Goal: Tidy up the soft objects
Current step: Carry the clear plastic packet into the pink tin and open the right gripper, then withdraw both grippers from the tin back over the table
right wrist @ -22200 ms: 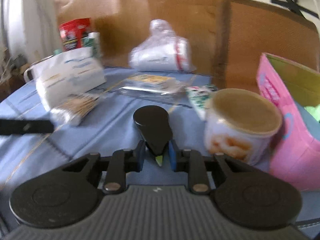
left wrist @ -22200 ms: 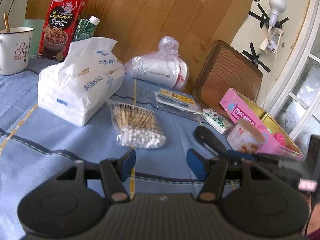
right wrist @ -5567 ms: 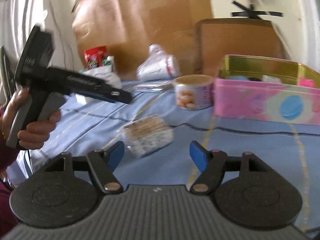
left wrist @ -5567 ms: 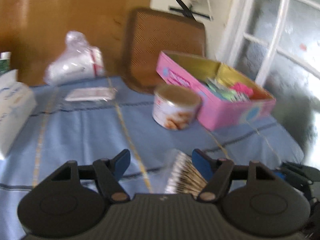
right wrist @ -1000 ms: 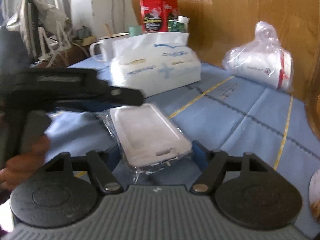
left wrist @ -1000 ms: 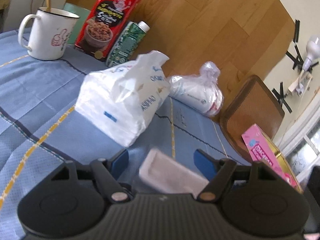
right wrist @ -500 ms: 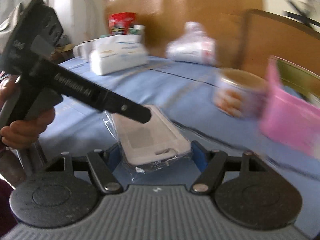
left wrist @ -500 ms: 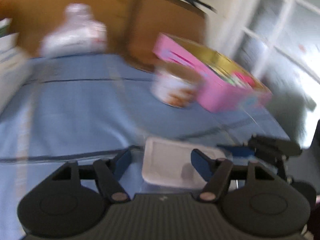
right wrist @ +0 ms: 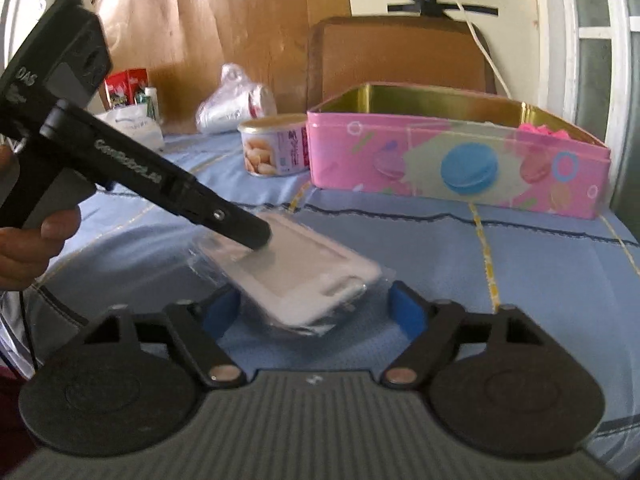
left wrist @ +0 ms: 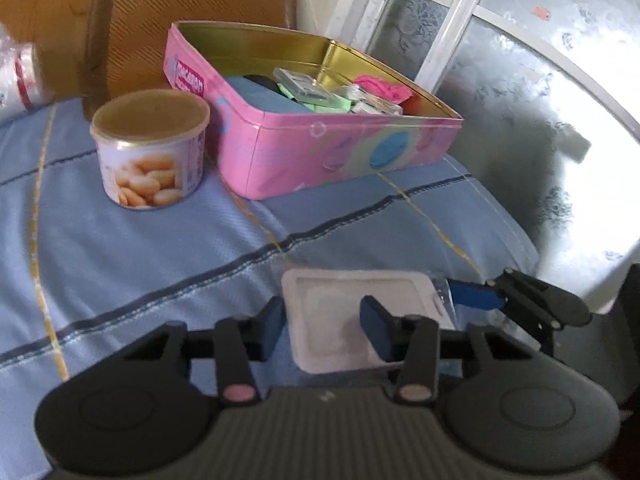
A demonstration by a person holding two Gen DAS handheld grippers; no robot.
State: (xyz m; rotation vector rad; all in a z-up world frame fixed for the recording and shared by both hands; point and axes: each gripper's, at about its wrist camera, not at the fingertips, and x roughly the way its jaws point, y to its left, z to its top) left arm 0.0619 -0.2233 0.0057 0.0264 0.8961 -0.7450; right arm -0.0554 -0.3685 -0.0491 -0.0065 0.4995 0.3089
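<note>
A white soft case [left wrist: 340, 312] in a clear bag hangs just above the blue tablecloth, near the table's front. My left gripper [left wrist: 324, 330] is closing on it, one finger [right wrist: 248, 236] pressing on its top face. The case [right wrist: 304, 276] also lies between the blue pads of my right gripper [right wrist: 314, 312], whose jaws are opening and stand clear of it on both sides. One right pad [left wrist: 476, 296] shows beside the case. The open pink tin [left wrist: 340, 152] behind holds several soft items.
A round can [left wrist: 150, 148] stands left of the pink tin [right wrist: 460, 168]. A brown chair back [left wrist: 192, 20] rises behind them. A tissue pack [right wrist: 132, 128] and a bagged white roll [right wrist: 236, 104] lie farther back. The table's edge [left wrist: 520, 236] drops off to the right.
Both grippers have swung with the case from the tissue pack's side toward the pink tin. The left jaws have narrowed onto the case and the right jaws have widened off it.
</note>
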